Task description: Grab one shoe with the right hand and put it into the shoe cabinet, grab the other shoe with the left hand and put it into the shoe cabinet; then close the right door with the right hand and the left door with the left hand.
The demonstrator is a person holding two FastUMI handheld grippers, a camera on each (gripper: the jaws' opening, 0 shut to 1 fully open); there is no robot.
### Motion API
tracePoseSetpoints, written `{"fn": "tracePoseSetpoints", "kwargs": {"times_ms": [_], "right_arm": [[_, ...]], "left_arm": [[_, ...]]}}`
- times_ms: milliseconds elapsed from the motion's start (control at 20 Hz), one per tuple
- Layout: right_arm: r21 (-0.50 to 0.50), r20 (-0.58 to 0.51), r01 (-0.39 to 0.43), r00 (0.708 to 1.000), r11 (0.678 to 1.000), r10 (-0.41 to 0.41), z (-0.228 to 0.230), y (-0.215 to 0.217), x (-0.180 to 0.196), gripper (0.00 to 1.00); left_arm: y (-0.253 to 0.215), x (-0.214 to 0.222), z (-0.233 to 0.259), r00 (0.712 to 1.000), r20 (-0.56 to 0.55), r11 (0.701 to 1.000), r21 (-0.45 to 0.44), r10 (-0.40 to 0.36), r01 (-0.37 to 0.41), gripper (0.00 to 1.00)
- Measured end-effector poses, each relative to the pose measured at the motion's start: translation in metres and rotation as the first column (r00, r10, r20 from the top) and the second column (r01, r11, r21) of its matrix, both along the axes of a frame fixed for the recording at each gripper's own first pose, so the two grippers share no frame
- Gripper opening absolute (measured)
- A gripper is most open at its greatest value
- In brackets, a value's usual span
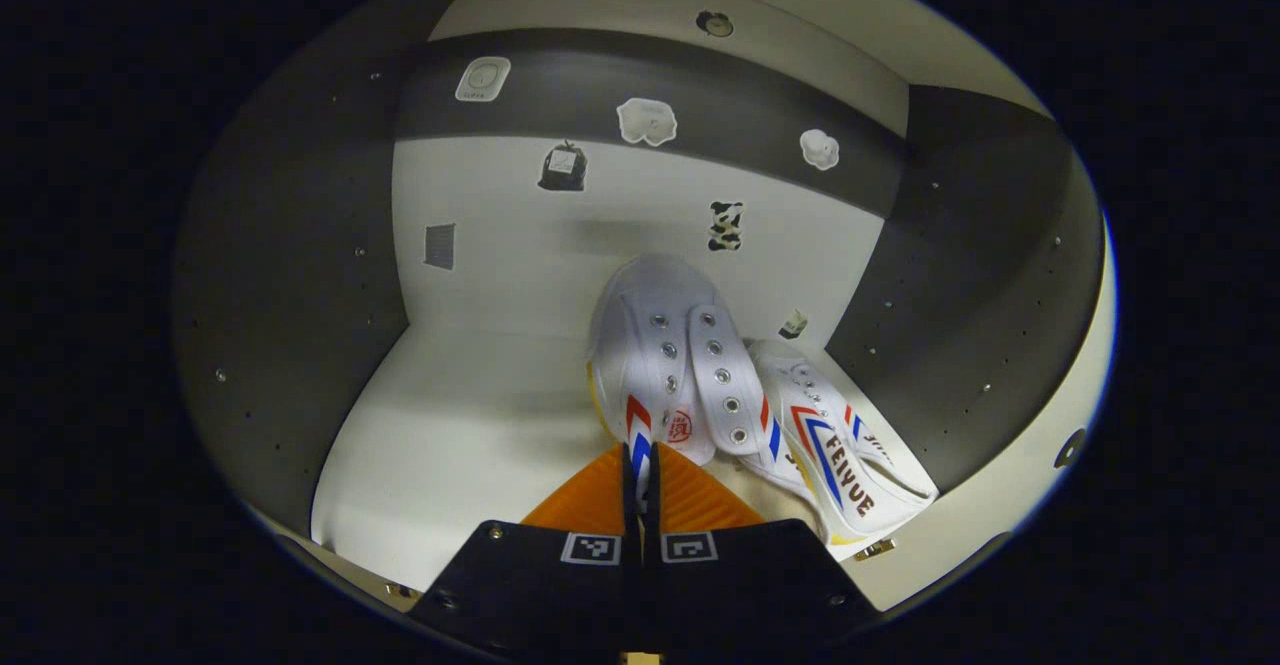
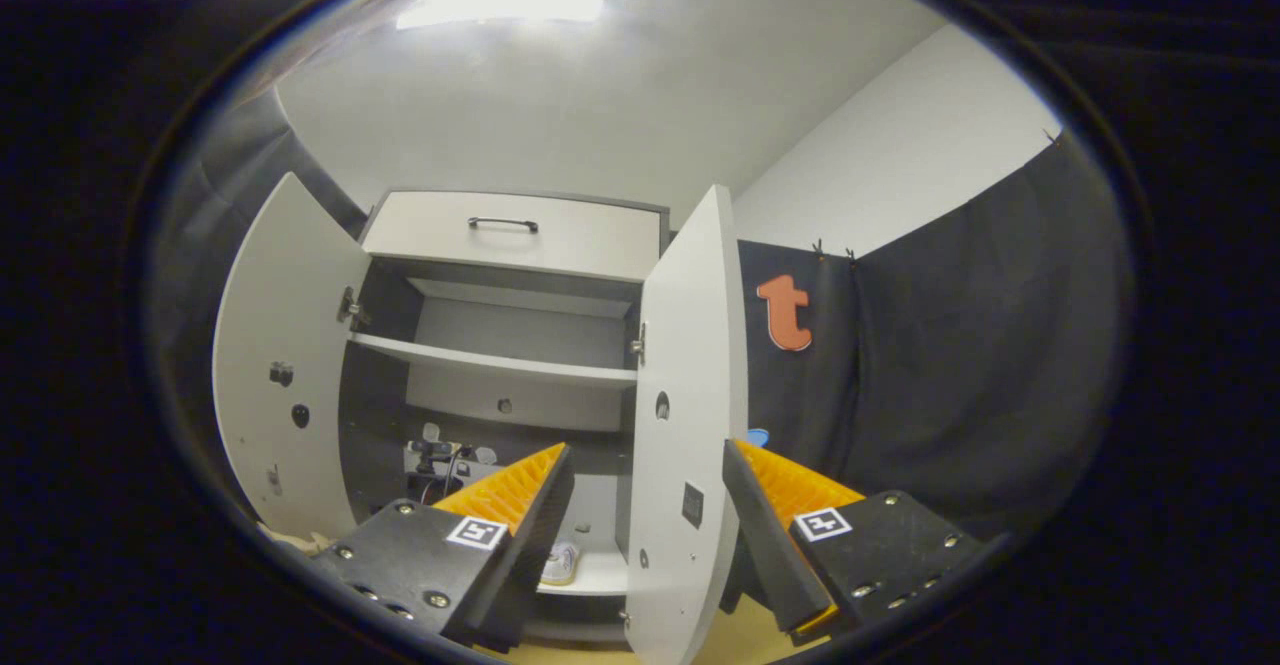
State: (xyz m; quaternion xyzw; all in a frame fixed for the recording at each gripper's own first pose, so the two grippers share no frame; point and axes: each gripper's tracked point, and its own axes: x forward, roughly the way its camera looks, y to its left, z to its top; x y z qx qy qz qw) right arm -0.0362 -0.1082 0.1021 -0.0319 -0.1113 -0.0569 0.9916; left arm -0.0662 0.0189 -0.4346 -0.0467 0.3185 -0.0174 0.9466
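Observation:
In the left gripper view, two white canvas shoes with red and blue stripes lie on the cabinet's white floor (image 1: pixel 470 425). The left gripper (image 1: pixel 640 480) is shut on the side edge of the nearer shoe (image 1: pixel 660 345), which points toward the back wall. The second shoe (image 1: pixel 845 445) lies just to its right, touching it and close to the dark side wall. In the right gripper view, the right gripper (image 2: pixel 650 505) is open, and the edge of the open right door (image 2: pixel 690 395) stands between its fingers. The left door (image 2: pixel 275 365) is swung wide open.
The cabinet's dark side walls (image 1: pixel 290 275) close in on both sides of the shoes, and small stickers dot its back wall (image 1: pixel 560 225). A shelf (image 2: pixel 490 360) crosses the cabinet above, and a drawer with a handle (image 2: pixel 503 223) tops it. Black cloth (image 2: pixel 950 375) hangs to the right.

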Motion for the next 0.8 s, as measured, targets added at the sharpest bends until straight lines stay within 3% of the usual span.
{"fn": "tracePoseSetpoints", "kwargs": {"times_ms": [250, 350, 400, 450, 600, 650, 700, 750, 800], "right_arm": [[-0.017, 0.048, 0.065, 0.997, 0.998, -0.064, 0.010, -0.020, -0.011, 0.89], [-0.017, 0.071, 0.101, 0.993, 0.995, -0.099, 0.015, -0.030, -0.017, 0.89], [-0.017, 0.076, 0.116, 0.991, 0.993, -0.115, 0.015, -0.034, -0.020, 0.89], [-0.020, 0.076, 0.131, 0.989, 0.991, -0.129, 0.014, -0.040, -0.022, 0.89], [-0.028, 0.068, 0.168, 0.984, 0.985, -0.166, 0.011, -0.053, -0.025, 0.89], [-0.028, 0.063, 0.179, 0.982, 0.983, -0.177, 0.010, -0.058, -0.026, 0.89], [-0.028, 0.059, 0.194, 0.980, 0.981, -0.192, 0.009, -0.064, -0.026, 0.89], [-0.028, 0.055, 0.214, 0.976, 0.976, -0.212, 0.007, -0.071, -0.026, 0.89], [-0.029, 0.045, 0.231, 0.972, 0.972, -0.230, 0.004, -0.079, -0.025, 0.89]], "left_arm": [[0.007, -0.008, -0.012, 0.997, -0.062, 0.999, 0.016, 0.038, -0.037, 0.01], [0.007, -0.005, -0.015, 0.997, -0.060, 0.999, -0.008, 0.038, -0.038, 0.06], [0.001, -0.005, -0.014, 0.999, -0.047, 0.999, -0.026, 0.025, -0.026, 0.11], [-0.001, -0.007, -0.013, 0.999, -0.041, 0.999, -0.027, 0.017, -0.018, 0.25], [0.008, -0.014, -0.012, 0.999, -0.028, 0.999, 0.021, 0.035, -0.034, 0.46], [0.005, -0.015, -0.008, 1.000, -0.014, 1.000, 0.008, 0.027, -0.027, 0.61], [0.001, -0.018, -0.003, 1.000, -0.004, 1.000, -0.013, 0.019, -0.019, 0.61], [0.001, -0.021, 0.001, 1.000, 0.007, 1.000, -0.023, 0.021, -0.021, 0.67], [0.002, -0.024, 0.007, 1.000, 0.021, 0.999, -0.025, 0.021, -0.020, 0.60]]}}
